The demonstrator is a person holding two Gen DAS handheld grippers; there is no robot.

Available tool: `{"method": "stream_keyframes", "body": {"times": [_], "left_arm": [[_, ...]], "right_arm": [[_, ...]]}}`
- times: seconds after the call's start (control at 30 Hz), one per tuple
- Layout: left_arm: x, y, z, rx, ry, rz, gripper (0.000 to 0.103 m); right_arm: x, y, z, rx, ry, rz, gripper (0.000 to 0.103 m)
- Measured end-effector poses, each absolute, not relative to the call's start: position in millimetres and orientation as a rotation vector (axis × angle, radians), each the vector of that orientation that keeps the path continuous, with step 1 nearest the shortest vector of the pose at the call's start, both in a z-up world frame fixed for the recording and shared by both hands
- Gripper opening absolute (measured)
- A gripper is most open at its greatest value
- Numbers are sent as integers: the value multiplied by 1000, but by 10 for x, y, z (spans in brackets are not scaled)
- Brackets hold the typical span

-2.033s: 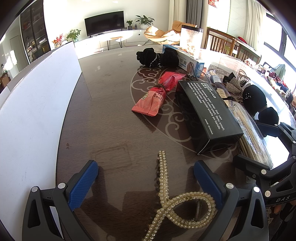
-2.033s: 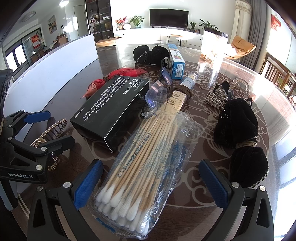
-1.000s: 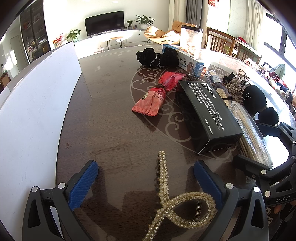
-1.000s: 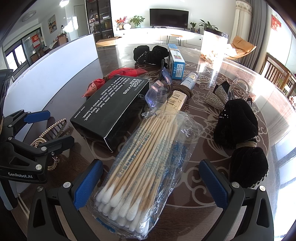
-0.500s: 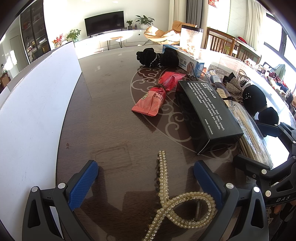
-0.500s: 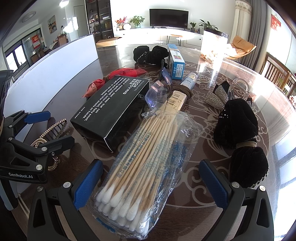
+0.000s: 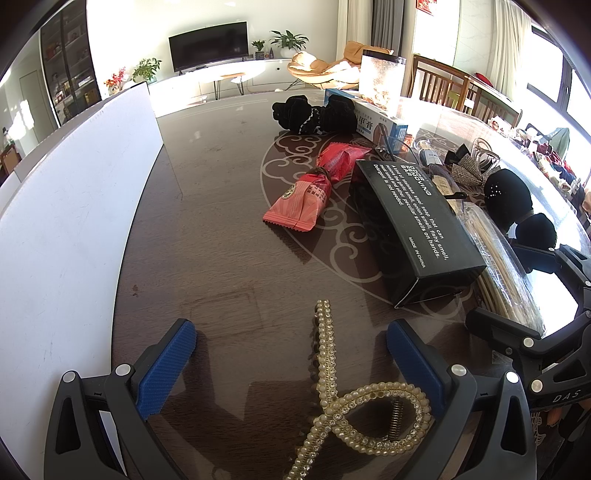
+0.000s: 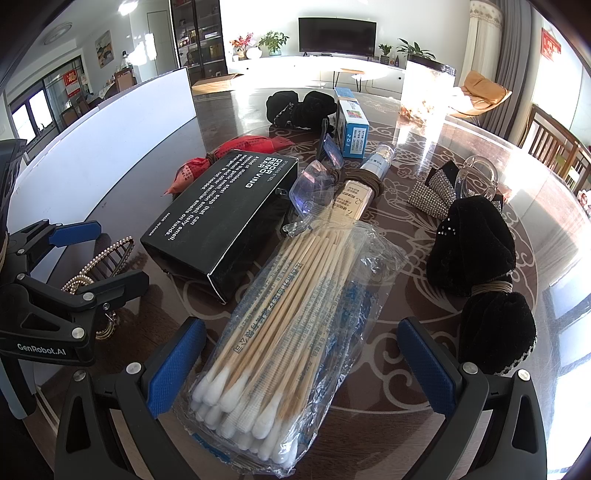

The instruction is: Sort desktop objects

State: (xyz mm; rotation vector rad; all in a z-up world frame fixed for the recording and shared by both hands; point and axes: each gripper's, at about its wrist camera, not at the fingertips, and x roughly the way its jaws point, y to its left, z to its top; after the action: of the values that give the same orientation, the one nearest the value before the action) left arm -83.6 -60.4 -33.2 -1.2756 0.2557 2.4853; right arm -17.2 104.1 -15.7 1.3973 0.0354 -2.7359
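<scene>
Nothing has shifted this past second: my left tongs (image 7: 291, 354) stay spread around the pearl hair clip (image 7: 354, 398), right tongs (image 8: 301, 356) spread around the swab pack (image 8: 291, 325), so sorting hasn't begun.

pearl hair clip (image 7: 347, 398) cropped below; swab bag (image 8: 295, 317) hides table

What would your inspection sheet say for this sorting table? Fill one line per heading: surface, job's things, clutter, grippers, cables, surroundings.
Surface: dark wooden table with a pale swirl pattern.
Job's things: pearl hair clip; bag of cotton swabs; black box; red packets; black scrunchies.
Clutter: rhinestone bow, blue-white box, small bottle.
Grippers: left hand-held gripper open around the clip; right hand-held gripper open around the swabs.
Cables: nothing seen.
Surroundings: white board, television, chairs.
</scene>
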Motion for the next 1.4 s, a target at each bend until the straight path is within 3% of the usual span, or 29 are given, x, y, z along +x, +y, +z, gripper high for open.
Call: {"method": "stream_keyframes", "body": {"times": [1.4], "left_arm": [[-666,-586,-324,-1328,264,2467,103]], "right_arm": [[-108,1126,-181,1370,145,-2624,103]]}}
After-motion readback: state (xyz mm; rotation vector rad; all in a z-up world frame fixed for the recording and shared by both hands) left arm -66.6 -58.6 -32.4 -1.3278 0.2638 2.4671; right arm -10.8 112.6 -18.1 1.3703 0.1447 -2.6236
